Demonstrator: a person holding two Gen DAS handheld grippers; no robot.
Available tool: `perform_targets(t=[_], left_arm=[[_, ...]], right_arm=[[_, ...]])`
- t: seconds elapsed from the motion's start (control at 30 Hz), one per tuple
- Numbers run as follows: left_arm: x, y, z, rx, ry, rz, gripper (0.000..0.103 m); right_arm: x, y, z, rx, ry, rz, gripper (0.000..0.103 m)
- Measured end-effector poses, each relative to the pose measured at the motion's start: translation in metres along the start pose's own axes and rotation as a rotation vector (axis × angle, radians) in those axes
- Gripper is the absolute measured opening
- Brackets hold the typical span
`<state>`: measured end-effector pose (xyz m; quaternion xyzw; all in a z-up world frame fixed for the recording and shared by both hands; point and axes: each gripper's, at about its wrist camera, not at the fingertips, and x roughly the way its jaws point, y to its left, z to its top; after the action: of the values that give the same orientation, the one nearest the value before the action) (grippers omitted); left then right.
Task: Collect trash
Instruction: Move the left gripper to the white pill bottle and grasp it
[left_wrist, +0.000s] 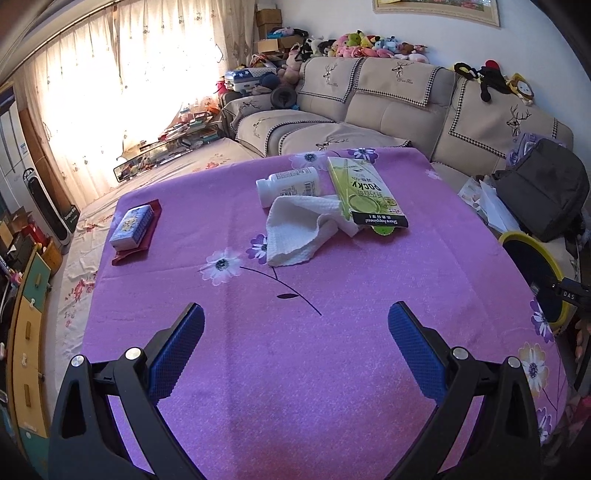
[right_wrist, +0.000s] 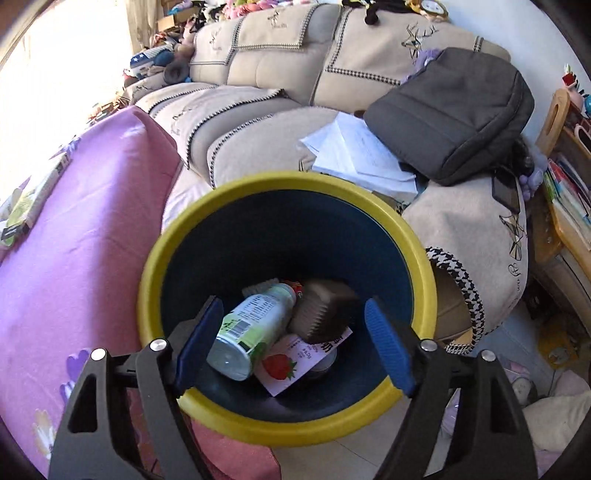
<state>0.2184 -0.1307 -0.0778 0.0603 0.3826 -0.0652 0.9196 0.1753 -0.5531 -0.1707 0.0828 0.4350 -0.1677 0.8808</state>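
Note:
My left gripper (left_wrist: 295, 314) hangs open over the purple flowered tablecloth (left_wrist: 314, 387), nothing between its blue pads. Farther along the table lie a crumpled white cloth (left_wrist: 299, 229), a white bottle (left_wrist: 288, 184) on its side, a green snack box (left_wrist: 364, 192) and a small blue box (left_wrist: 133, 225) on a red packet. My right gripper (right_wrist: 293, 304) is open above the yellow-rimmed dark bin (right_wrist: 288, 181). Inside the bin are a green-and-white bottle (right_wrist: 247, 332), a strawberry carton (right_wrist: 295, 362) and a blurred brown object (right_wrist: 321, 310), clear of the pads.
The bin (left_wrist: 517, 240) stands off the table's right edge, against a beige sofa (left_wrist: 369, 103). A grey backpack (right_wrist: 450, 110) and loose papers (right_wrist: 362, 155) lie on the sofa seat. Plush toys line the sofa back; shelves and drawers flank the room.

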Motion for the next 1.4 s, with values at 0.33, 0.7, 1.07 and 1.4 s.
perform_targets(t=[0.33,0.7,1.07,1.4], left_arm=[[0.047,-0.021,0.037,0.066,0.042,-0.080,0.098],[0.100,-0.026,0.146,0.009,0.128,-0.162,0.098],[0.167,0.006,0.162,-0.203,0.201,0.052,0.098],[0.208,0.008,0.161,-0.248,0.248,0.093,0.098]], right_arm=[[-0.011,0.012,-0.002,-0.019,-0.015,0.056,0.076],[-0.011,0.018,-0.004,-0.015,-0.016,0.097,0.076],[-0.006,0.034,0.002,-0.040,-0.017,0.148,0.076],[-0.004,0.043,0.003,-0.055,-0.013,0.175,0.076]])
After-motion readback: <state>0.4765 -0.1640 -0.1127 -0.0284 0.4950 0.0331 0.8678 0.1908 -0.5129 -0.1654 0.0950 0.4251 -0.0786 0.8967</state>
